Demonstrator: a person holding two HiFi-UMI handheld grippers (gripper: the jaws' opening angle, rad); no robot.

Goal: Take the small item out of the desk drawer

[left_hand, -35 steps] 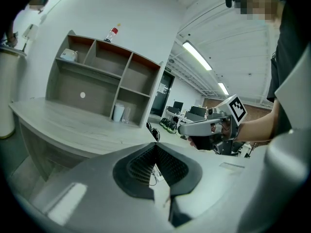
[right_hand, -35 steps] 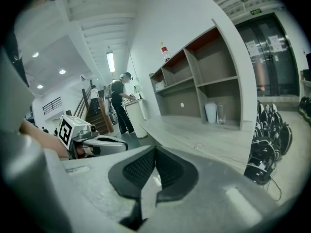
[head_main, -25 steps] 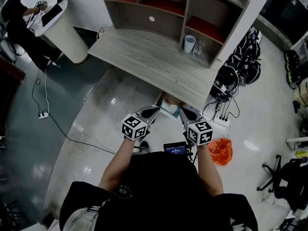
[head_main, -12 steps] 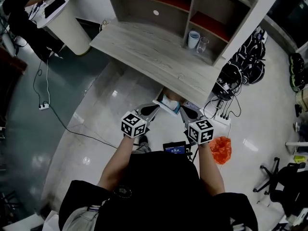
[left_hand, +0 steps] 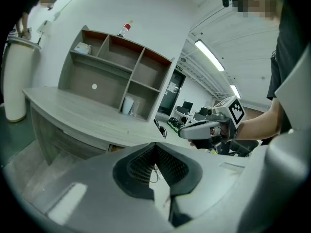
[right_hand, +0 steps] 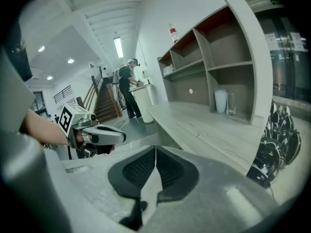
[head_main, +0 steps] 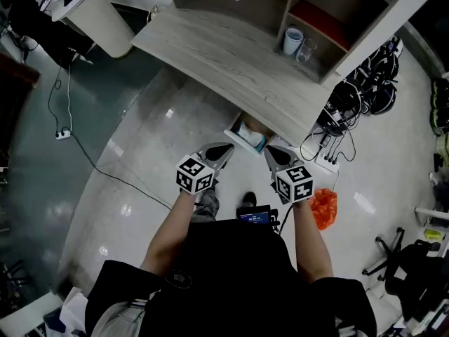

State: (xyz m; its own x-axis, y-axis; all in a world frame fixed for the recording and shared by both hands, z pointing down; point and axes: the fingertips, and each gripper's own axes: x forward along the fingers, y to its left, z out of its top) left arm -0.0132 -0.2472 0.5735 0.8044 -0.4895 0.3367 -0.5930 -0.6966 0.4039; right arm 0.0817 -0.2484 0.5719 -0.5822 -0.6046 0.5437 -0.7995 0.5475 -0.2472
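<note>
The grey wooden desk (head_main: 231,62) runs across the top of the head view. Under its front edge a small drawer (head_main: 237,133) stands pulled out, with a pale blue and white item (head_main: 251,137) lying in it. My left gripper (head_main: 227,148) and right gripper (head_main: 271,152) hover side by side above the floor, just short of the drawer and touching nothing. Both are shut and empty, their ribbed pads pressed together in the left gripper view (left_hand: 155,153) and the right gripper view (right_hand: 155,152). Each gripper view also shows the other gripper: the right gripper (left_hand: 187,131) and the left gripper (right_hand: 119,136).
A white cup (head_main: 292,41) and a glass (head_main: 306,50) stand in a shelf compartment on the desk. An orange bag (head_main: 323,209), a power strip with cables (head_main: 327,161) and a heap of black gear (head_main: 372,90) lie on the floor at the right. A person stands at a white counter (head_main: 98,12) at the far left.
The desk and drawer have slid up and right in the head view. The drawer now lies a little beyond the gripper tips instead of between them. Both grippers stay shut.
</note>
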